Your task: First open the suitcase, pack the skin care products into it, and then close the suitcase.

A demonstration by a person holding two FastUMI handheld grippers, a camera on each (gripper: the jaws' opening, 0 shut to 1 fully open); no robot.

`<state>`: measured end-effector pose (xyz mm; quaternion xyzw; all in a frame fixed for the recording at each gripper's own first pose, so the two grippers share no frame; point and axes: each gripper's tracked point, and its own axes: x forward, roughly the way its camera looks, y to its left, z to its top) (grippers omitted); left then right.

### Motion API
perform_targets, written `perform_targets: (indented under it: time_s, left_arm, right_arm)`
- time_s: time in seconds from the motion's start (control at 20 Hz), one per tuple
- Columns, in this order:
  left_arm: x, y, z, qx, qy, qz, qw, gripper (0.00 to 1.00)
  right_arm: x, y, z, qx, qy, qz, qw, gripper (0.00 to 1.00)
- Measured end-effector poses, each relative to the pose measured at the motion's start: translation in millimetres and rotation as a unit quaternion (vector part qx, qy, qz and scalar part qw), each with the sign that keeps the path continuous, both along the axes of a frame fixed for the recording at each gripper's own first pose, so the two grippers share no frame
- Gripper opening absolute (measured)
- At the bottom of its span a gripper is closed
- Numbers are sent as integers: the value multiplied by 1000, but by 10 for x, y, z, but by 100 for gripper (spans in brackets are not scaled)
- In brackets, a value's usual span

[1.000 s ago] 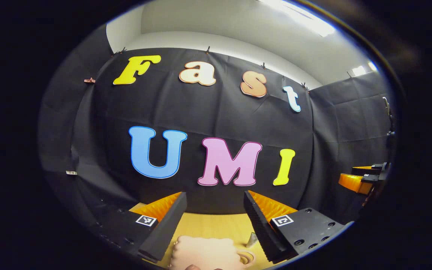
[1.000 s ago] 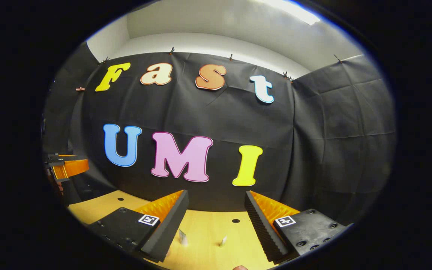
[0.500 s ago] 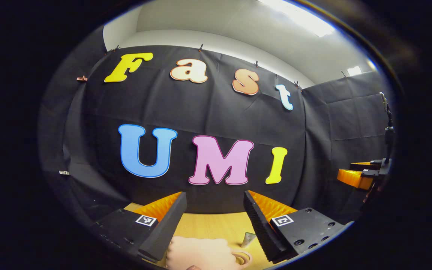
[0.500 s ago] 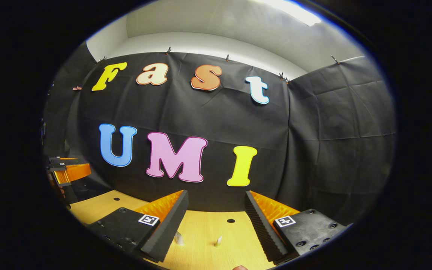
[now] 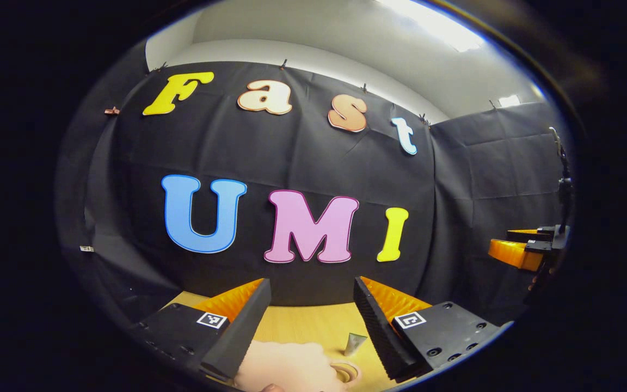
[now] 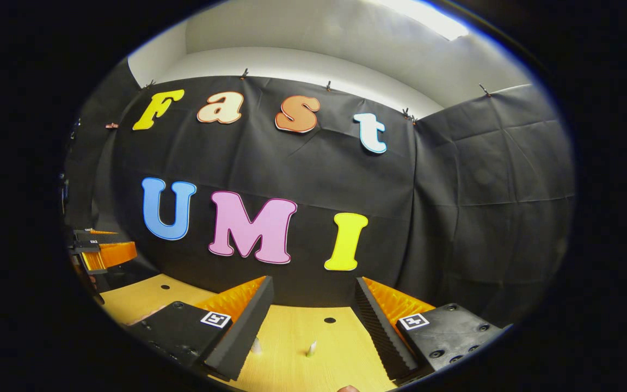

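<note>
Left gripper view: fingers wide, empty, above pink suitcase on tabletop; opening pending, next descend to suitcase.

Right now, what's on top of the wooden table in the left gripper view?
On the table: a pink suitcase between the open left gripper fingers, and a small pale tube standing behind it. The suitcase's lower part is cut off at the view's edge, so its contents can't be seen.
</note>
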<state>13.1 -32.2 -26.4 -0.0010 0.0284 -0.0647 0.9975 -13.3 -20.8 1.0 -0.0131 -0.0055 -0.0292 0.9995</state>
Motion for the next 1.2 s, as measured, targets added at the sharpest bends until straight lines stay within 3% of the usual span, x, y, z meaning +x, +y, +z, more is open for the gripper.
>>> perform_targets:
  time_s: [0.3, 0.5, 0.6, 0.75, 0.9, 1.1, 1.2]
  left_arm:
    - [56, -305, -501, -42, 87, -27, 995, 96]
    - [124, -765, -1061, -31, 170, -63, 983, 96]
    - [150, -977, -1509, -48, 243, -70, 966, 96]
    - [225, -1080, -2133, -77, 357, -40, 930, 96]
    - [274, -1164, -2671, -47, 442, -29, 896, 96]
    - [280, -1214, -3226, 21, 523, -17, 852, 97]
    - [262, -1267, -3434, 31, 554, -10, 832, 97]
  right_arm:
    - [83, -101, -150, -1, -2, 18, 1000, 95]
    - [243, -249, -284, -9, -8, 48, 999, 95]
    - [334, -327, -369, -11, -15, 63, 998, 96]
    - [561, -538, -631, -15, -5, 72, 997, 96]
    - [716, -716, -838, -6, -4, 84, 996, 95]
    - [926, -951, -1302, 6, 36, 89, 995, 96]
    - [1054, -1034, -1412, 17, 44, 93, 995, 96]
